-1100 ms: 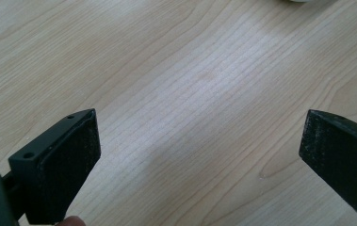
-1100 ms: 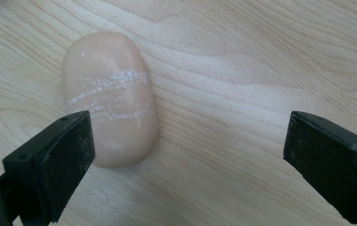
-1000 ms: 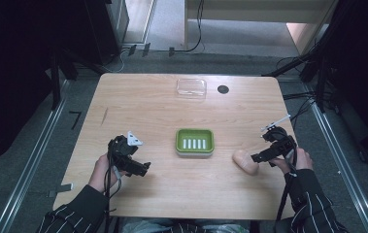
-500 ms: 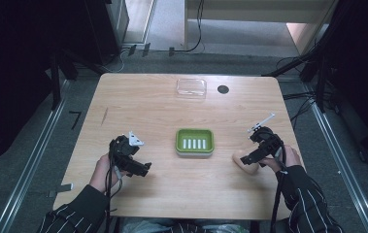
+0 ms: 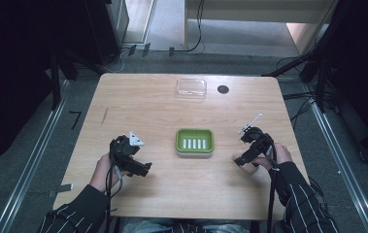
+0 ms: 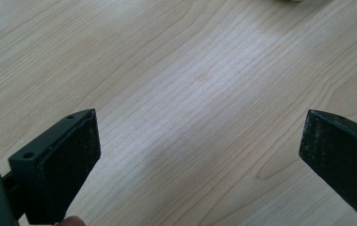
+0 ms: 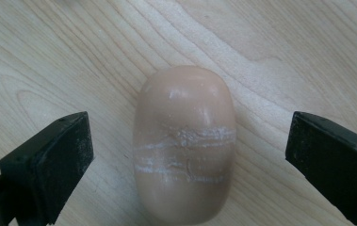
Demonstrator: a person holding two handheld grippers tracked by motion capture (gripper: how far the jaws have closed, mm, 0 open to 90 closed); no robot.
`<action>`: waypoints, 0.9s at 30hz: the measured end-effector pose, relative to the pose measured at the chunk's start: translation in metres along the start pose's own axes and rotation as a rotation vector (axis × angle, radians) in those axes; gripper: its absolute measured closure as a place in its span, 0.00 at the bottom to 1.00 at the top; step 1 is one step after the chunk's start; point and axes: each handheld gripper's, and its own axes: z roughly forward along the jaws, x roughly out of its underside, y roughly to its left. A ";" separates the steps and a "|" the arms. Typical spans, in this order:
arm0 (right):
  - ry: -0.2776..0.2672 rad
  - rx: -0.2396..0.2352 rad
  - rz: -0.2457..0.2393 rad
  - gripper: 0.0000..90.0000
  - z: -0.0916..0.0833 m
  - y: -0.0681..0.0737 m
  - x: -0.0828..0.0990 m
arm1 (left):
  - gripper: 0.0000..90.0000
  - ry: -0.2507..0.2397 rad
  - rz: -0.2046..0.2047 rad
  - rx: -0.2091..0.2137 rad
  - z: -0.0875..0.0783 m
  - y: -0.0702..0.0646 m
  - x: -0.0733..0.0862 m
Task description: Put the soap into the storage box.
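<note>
Right tool now straddling soap, seemingly untouched

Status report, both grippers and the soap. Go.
Right gripper open, jaws either side of the soap bar, not touching. Left gripper open over bare table. Soap lies flat right of the green soap dish. Nothing between them.

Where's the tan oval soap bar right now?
The tan oval soap bar lies on the wooden table, between the right tool's open jaws, right of the green soap dish.
</note>
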 end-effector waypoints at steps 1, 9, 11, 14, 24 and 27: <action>0.003 -0.001 -0.008 0.02 0.002 0.000 -0.001 | 0.00 -0.001 -0.001 0.000 0.000 0.000 0.000; 0.024 0.000 -0.009 0.05 0.008 0.002 -0.001 | 0.00 -0.001 -0.001 -0.001 0.000 0.000 0.000; 0.031 0.004 -0.021 0.08 0.009 0.002 0.000 | 0.00 -0.001 0.000 -0.002 0.000 0.000 0.000; 0.041 0.006 -0.021 0.10 0.010 0.003 0.000 | 0.00 -0.002 0.000 -0.002 -0.001 0.000 0.000; 0.024 0.004 -0.044 0.19 0.011 0.006 0.001 | 0.00 -0.007 -0.002 -0.001 -0.001 0.000 0.000; 0.027 0.017 -0.040 0.23 0.012 0.005 0.003 | 0.00 -0.006 -0.002 0.000 -0.001 0.000 0.000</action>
